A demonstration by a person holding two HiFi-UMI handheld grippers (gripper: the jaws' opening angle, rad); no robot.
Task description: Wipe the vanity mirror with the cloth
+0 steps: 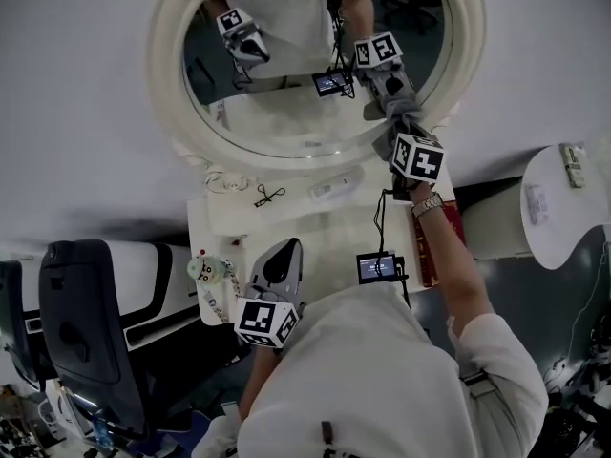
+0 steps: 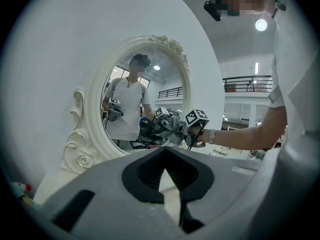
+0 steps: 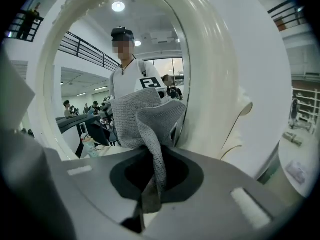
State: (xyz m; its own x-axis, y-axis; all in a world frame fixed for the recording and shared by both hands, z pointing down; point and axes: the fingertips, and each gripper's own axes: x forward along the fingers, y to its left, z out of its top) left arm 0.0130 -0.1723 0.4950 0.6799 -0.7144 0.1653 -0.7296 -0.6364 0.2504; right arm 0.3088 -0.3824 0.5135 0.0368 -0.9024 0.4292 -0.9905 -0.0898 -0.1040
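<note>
Oval white-framed vanity mirror (image 1: 286,113): grey knit cloth (image 3: 145,119) pinched in right hand-held gripper (image 3: 150,194) at lower rim; best press flat, overlap strokes. Left hand-held gripper (image 2: 167,184) narrow, empty.

No writing, label or number can be read anywhere.

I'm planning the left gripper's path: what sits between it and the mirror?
In the head view, white tabletop carrying a small black scissor-like tool and a flat white item lies between the left gripper and the mirror.
</note>
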